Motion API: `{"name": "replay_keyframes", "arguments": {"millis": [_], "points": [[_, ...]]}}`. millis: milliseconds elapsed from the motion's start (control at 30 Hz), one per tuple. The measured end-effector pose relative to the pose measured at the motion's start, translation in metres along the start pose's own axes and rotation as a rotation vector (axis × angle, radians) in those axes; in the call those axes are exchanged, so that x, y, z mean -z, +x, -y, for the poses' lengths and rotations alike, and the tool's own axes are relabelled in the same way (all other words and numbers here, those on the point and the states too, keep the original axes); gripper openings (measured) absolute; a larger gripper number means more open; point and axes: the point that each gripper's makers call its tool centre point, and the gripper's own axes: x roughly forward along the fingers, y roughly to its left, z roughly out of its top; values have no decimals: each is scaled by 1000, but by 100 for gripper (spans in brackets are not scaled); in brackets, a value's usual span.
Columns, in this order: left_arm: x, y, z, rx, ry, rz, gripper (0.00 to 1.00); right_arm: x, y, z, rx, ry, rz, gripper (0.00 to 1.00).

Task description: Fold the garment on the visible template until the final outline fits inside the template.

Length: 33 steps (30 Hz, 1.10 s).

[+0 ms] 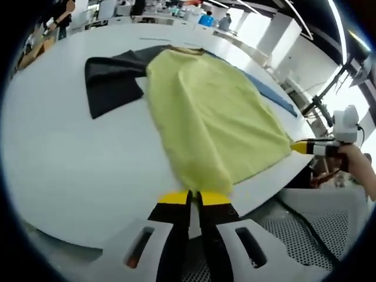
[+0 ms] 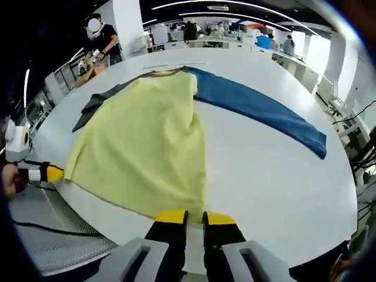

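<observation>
In the left gripper view the left gripper (image 1: 194, 198) rises from 6 o'clock with its yellow-tipped jaws close together, pinching the near hem corner of the yellow garment (image 1: 214, 120). From there the cloth spreads up toward 12 o'clock across the white table (image 1: 70, 158). At 3 o'clock the right gripper (image 1: 301, 147) grips the other hem corner at the table's edge, with a hand (image 1: 358, 167) behind it. A dark grey sleeve (image 1: 111, 79) lies flat toward 10 o'clock, and a blue strip (image 1: 276, 94) shows along the garment's far side toward 2 o'clock.

In the right gripper view the right gripper (image 2: 195, 219) stands at 6 o'clock, jaws nearly together on the hem of the garment (image 2: 147, 141). The left gripper (image 2: 53, 173) sits at 9 o'clock on the opposite corner. The blue sleeve (image 2: 264, 111) stretches out toward 3 o'clock over the table (image 2: 264, 176); the grey one (image 2: 97, 106) lies toward 10 o'clock. A person (image 2: 103, 38) stands beyond the table at 11 o'clock.
</observation>
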Motion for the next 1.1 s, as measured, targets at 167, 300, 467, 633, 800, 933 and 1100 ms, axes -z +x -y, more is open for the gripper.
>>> {"name": "replay_keyframes", "arguments": {"millis": [167,300,467,633,800,933,1100], "points": [[-4,-6,-6,-6,-20,12,0,-1,0,0,-19,57,-1,0],[-8,-14,-13,-4,-26,21,0,-1,-1,0,-31,53,-12,0],[-14,-23,-23,-11,-14,29,0,-6,-10,-1,-44,21,-12,0],[-17,-31,-37,-32,12,22,0,-9,-17,4,-38,7,-6,0],[-15,-35,-48,-42,24,8,0,-12,-22,9,-25,0,1,0],[-10,-35,-50,-31,20,-16,0,-11,-24,11,-26,12,2,0],[-3,-33,-52,-29,20,-33,0,-3,-22,10,-31,26,-13,0]]}}
